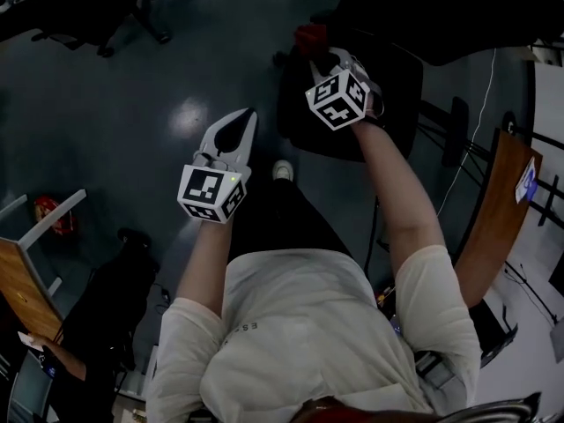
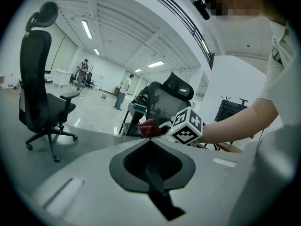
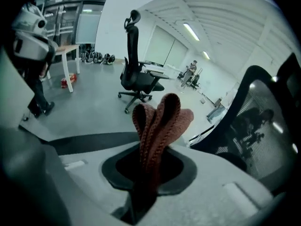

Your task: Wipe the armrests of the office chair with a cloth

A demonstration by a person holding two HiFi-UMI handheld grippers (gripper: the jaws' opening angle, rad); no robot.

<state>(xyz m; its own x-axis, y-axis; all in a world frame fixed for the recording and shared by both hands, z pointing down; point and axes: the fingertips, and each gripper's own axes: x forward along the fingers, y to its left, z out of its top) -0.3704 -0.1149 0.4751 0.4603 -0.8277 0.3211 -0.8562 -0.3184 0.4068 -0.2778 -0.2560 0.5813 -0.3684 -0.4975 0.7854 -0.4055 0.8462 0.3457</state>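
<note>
In the head view a black office chair (image 1: 397, 77) stands ahead of the person, dark and hard to read; I cannot pick out its armrests. My right gripper (image 1: 322, 57) hangs over the chair's near left side, shut on a folded red-brown cloth (image 1: 310, 38). In the right gripper view the cloth (image 3: 160, 121) sticks up in loops from between the jaws, with the chair's mesh backrest (image 3: 263, 121) close on the right. My left gripper (image 1: 248, 117) hovers over the floor left of the chair, shut with nothing in it. The left gripper view shows the chair (image 2: 167, 98) behind the cloth (image 2: 149, 127).
A second black office chair (image 2: 42, 93) stands on the grey floor to the left, also seen as a chair (image 3: 136, 76) in the right gripper view. Wooden-topped tables (image 1: 498, 210) flank the person on the right and lower left (image 1: 22, 293). People stand far off in the hall.
</note>
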